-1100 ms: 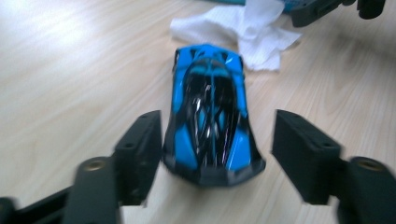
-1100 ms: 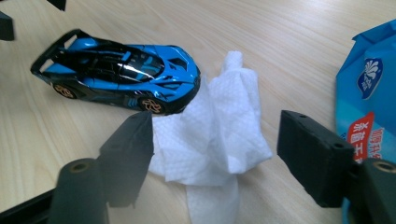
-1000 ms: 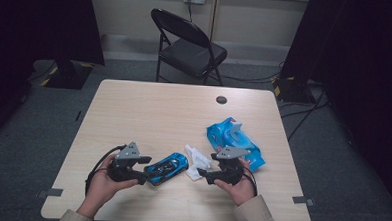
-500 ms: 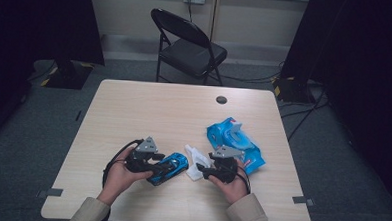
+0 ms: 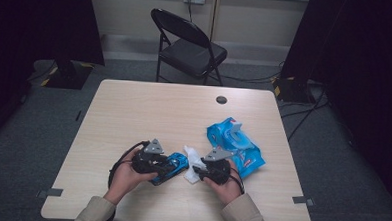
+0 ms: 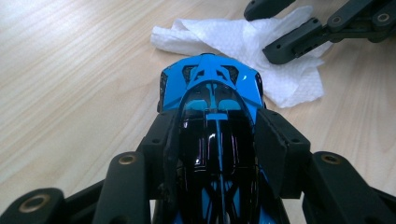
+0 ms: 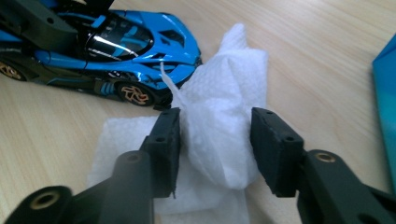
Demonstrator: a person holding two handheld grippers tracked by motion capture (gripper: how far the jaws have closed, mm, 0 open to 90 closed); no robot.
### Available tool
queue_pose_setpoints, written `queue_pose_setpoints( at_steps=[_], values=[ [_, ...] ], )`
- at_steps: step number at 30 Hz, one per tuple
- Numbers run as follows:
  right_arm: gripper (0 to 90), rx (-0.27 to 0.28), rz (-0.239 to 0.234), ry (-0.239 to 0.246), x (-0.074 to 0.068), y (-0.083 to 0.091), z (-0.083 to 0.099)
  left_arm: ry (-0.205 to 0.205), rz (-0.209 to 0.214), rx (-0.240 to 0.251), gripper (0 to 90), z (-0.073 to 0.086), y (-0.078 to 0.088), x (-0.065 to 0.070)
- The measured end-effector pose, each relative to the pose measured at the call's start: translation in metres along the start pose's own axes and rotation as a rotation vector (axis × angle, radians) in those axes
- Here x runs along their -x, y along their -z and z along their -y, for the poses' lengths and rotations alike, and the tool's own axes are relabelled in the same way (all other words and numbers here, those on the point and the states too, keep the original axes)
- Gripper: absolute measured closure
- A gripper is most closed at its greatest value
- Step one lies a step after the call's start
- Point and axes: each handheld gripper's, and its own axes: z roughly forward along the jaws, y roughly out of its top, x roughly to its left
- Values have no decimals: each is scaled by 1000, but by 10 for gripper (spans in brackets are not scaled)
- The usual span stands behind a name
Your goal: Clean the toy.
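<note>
Toy car clamped in the left tongs, white wipe between the right tongs, both at the near edge of the tabletop.

The left tongs [image 6: 212,140] gripped the glossy blue-and-black toy sports car [image 6: 212,93] by its flanks, pads pressed to the smooth bodywork, its nose pointing right towards the crumpled white dimpled paper wipe [image 7: 219,135]. The right tongs [image 7: 215,140] had just been closing around a raised fold of that wipe; the left pad touched it, the right stood just clear. Both hands lay low on the pale wood-grain tabletop [image 5: 149,113], knuckles up. A crinkly blue plastic wipe packet [image 5: 235,142] lay just right of the right hand [image 5: 226,184].
</note>
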Motion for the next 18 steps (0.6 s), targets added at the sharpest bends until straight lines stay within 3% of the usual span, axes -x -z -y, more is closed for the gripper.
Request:
queue_pose_setpoints(
  at_steps=[5, 8, 13, 18],
  values=[
    [628, -8, 1, 2, -2, -1, 0, 5, -2, -7, 501, -1, 0, 1],
    [650, -9, 0, -7, -2, -2, 0, 9, -7, 5, 438, -2, -3, 1],
    [660, -7, -3, -10, -2, -2, 0, 12, 3, 11, 446, -2, -6, -2],
    [678, -8, -8, -9, -2, -2, 0, -23, 12, 15, 456, -3, -7, -3]
  ],
)
